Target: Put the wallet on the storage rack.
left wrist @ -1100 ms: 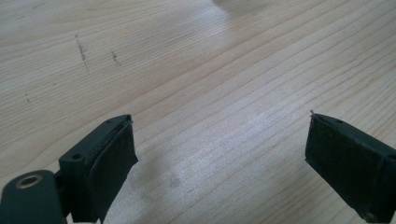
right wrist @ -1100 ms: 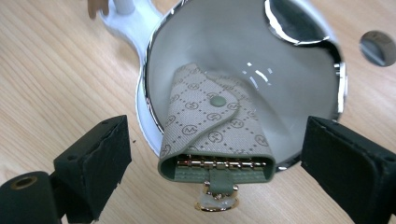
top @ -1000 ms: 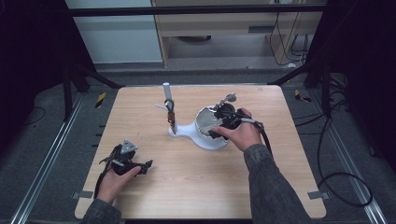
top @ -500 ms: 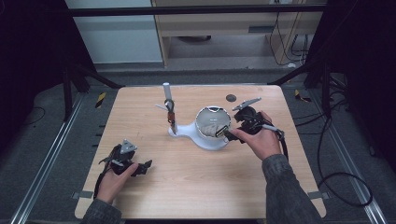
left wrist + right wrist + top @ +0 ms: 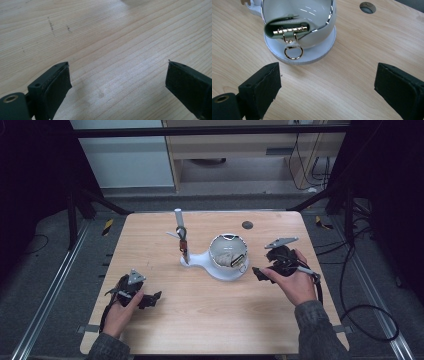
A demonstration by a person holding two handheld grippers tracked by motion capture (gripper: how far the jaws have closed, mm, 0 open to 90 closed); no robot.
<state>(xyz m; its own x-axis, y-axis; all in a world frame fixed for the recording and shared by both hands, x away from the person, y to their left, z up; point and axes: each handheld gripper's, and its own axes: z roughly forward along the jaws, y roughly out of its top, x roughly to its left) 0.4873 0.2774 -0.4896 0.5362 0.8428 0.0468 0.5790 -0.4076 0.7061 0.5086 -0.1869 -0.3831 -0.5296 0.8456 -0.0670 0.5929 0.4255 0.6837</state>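
— High view first: where's the white bowl-shaped stand (image 5: 228, 257)?

— Mid-table (image 5: 200, 320), a green pouch with a gold clasp (image 5: 287, 31) tucked inside, its ring hanging over the rim.

— And the right claw (image 5: 265, 270)?

— Just beside the stand, jaws wide, nothing between them.

— Left claw (image 5: 150, 298)?

— Near the front-left edge, gaping over bare wood.

Table (image 5: 210, 320): pale wood, the grain running across it; my whole working surface.
Hole (image 5: 247, 225): small, round and dark, set in the tabletop near its far edge.
Marks (image 5: 51, 24): a few faint dark scuffs on the wood in front of me.
Floor (image 5: 50, 255): grey, with metal rails along both sides of the table.
Cables (image 5: 367, 307): black, looping on the floor to my right.
Cabinet (image 5: 235, 150): light wood, standing beyond the table.
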